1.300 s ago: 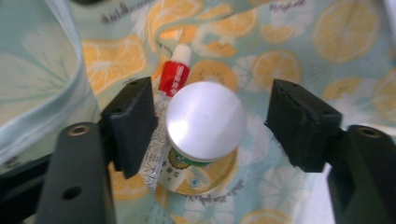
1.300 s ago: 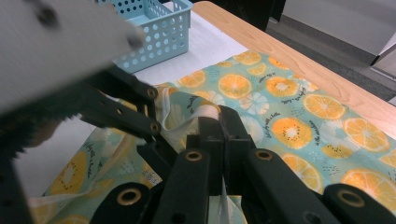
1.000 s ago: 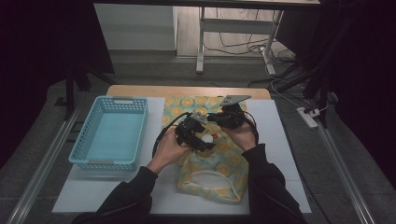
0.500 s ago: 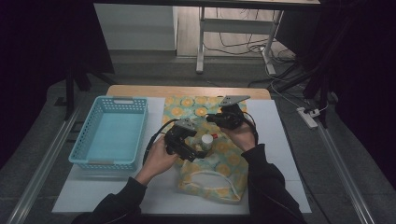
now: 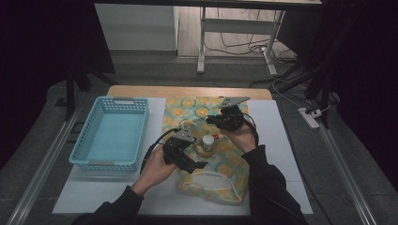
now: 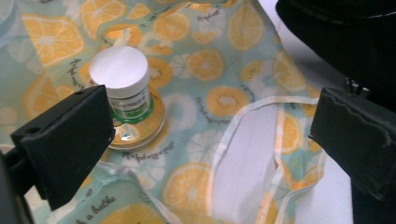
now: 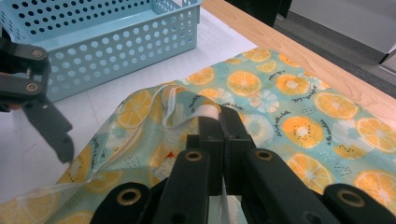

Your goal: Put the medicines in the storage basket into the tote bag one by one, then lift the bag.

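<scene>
The cloth (image 5: 213, 154), printed with orange slices, lies spread on the white mat (image 5: 281, 154) in the middle of the table, its near end bunched into a white-edged loop just in front of the person's sleeves. The left gripper (image 5: 185, 159) sits low over the cloth's near left edge; its jaws have just been opening and now stand wide, with nothing between them but the fabric below, as the left gripper view shows. Just beyond it a small jar (image 6: 122, 79) with a white lid and green label stands upright on a round, gold-rimmed lid (image 6: 140, 128) that rests on the cloth. Past the jar, the right gripper (image 5: 220, 121) is closed tight on a white-hemmed fold of the cloth (image 7: 205, 112), lifting that edge off the table. To the left, well apart from the cloth, a light blue perforated basket (image 5: 82, 154) stands on the mat. Beyond the cloth's far end the wooden table edge (image 5: 187, 91) shows.
</scene>
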Demonstrator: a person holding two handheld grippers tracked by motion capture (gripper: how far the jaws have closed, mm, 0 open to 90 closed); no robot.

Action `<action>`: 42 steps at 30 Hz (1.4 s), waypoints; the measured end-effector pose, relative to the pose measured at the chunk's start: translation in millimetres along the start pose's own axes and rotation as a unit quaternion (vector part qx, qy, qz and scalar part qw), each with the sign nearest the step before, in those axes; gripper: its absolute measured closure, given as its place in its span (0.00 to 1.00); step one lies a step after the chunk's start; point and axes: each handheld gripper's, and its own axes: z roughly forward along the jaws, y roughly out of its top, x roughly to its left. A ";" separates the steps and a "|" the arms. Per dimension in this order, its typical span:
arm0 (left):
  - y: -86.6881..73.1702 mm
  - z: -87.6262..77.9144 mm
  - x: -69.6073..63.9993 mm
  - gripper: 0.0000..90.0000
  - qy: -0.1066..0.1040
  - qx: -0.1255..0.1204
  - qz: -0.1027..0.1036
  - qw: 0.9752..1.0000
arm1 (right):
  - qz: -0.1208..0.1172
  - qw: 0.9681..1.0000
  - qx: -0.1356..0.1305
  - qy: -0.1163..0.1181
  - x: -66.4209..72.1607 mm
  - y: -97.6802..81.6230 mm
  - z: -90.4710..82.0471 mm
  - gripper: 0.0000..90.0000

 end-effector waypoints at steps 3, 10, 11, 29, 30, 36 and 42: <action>-2.9 1.9 -3.4 0.00 0.001 0.003 -0.002 1.000 | -0.001 1.000 0.000 0.000 0.1 0.2 -0.3 1.00; -8.1 14.6 -10.5 0.00 0.007 0.037 0.001 0.999 | -0.003 1.000 -0.001 0.000 1.8 1.2 -1.6 1.00; -9.2 17.2 -11.0 0.00 0.009 0.040 0.001 0.999 | -0.003 1.000 -0.001 0.000 2.1 1.6 -1.9 1.00; -32.5 62.8 -12.0 0.00 0.014 0.107 0.027 0.994 | -0.006 1.000 0.004 0.003 5.9 1.1 0.7 1.00; -34.1 64.6 -11.3 0.00 0.017 0.111 0.027 0.993 | -0.006 1.000 0.004 0.003 5.9 1.1 0.6 1.00; -41.0 71.8 -5.7 0.00 0.028 0.123 0.027 0.992 | -0.006 1.000 0.004 0.002 5.4 0.6 0.9 1.00; -42.6 75.2 -3.9 0.06 0.040 0.128 0.033 0.990 | -0.004 1.000 0.005 0.001 4.6 -0.1 1.4 1.00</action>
